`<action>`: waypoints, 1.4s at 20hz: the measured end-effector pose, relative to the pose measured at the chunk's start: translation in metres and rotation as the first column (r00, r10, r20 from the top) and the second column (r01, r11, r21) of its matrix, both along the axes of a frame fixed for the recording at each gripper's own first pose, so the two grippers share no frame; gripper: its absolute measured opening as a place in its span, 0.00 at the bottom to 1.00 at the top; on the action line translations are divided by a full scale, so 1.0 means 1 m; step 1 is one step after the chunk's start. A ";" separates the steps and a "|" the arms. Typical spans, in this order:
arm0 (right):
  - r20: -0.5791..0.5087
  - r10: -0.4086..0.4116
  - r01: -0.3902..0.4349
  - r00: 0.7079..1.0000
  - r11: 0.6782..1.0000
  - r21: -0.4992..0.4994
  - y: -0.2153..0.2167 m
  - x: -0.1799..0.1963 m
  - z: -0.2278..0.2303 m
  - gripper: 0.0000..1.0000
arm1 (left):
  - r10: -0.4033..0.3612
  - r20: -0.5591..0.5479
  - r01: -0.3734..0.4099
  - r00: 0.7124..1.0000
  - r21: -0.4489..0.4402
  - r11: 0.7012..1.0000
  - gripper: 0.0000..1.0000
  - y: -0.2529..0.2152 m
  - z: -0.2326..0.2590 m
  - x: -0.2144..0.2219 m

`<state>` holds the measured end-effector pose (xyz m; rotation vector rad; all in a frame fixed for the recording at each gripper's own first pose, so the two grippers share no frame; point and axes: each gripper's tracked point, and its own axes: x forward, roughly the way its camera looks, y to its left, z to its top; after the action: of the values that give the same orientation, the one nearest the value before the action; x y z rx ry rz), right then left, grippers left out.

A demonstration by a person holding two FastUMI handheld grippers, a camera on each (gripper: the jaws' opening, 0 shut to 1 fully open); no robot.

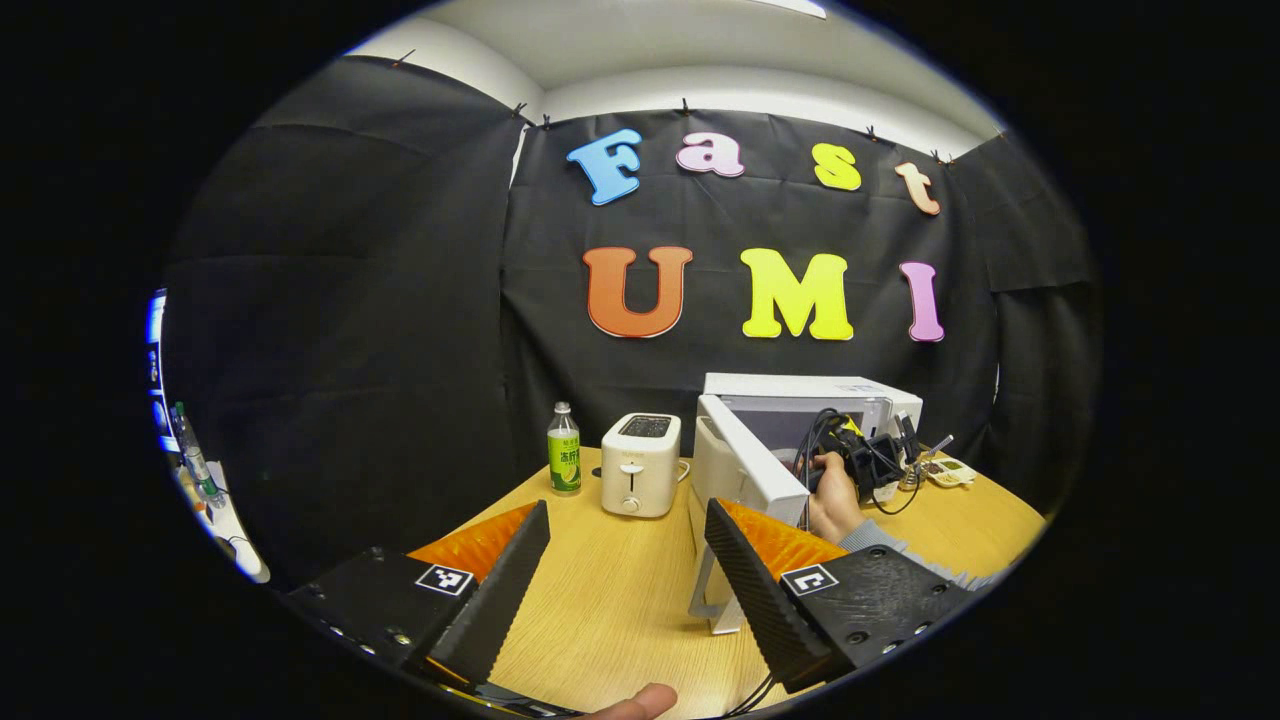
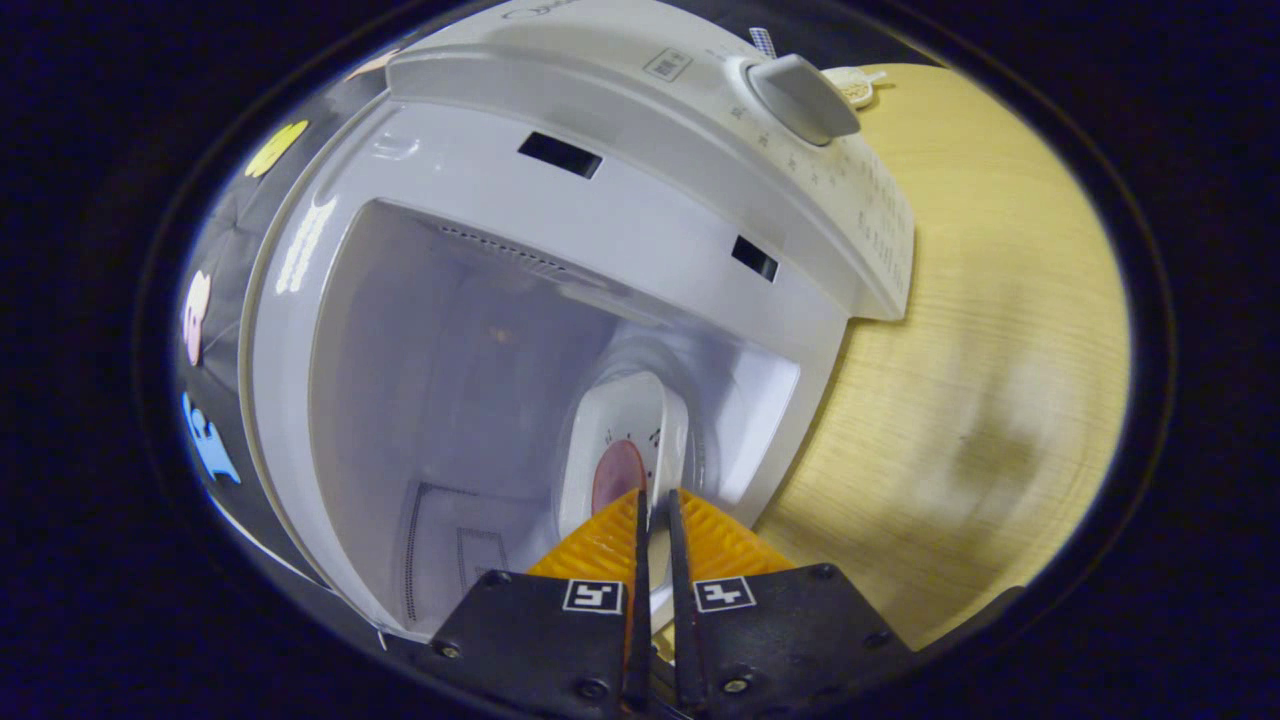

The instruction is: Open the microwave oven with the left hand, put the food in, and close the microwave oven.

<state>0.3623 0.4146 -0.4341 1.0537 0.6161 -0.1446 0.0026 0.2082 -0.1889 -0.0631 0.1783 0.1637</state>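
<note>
The white microwave stands at the back of the wooden table with its door swung open toward me. My left gripper hangs open over the table in front of it, holding nothing. A hand holds the right gripper at the oven's mouth. In the right gripper view, which is rolled sideways, my right gripper is shut on the rim of a white plate carrying a reddish-brown piece of food. The plate sits inside the microwave cavity, over the turntable.
A white toaster and a green-labelled bottle stand left of the microwave. A small dish of items lies to its right. The microwave's control panel with its knob is beside the cavity. Bare wooden tabletop extends beyond it.
</note>
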 end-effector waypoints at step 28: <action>0.261 0.507 -0.070 0.821 0.544 -0.836 -0.079 -0.078 0.169 0.92 | 0.041 0.016 -0.040 0.999 -0.013 0.999 0.93 0.016 -0.009 -0.034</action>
<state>0.2843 0.3355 -0.2652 0.0403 0.1963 0.1505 -0.0310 0.2245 -0.1982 -0.0807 0.1615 0.2024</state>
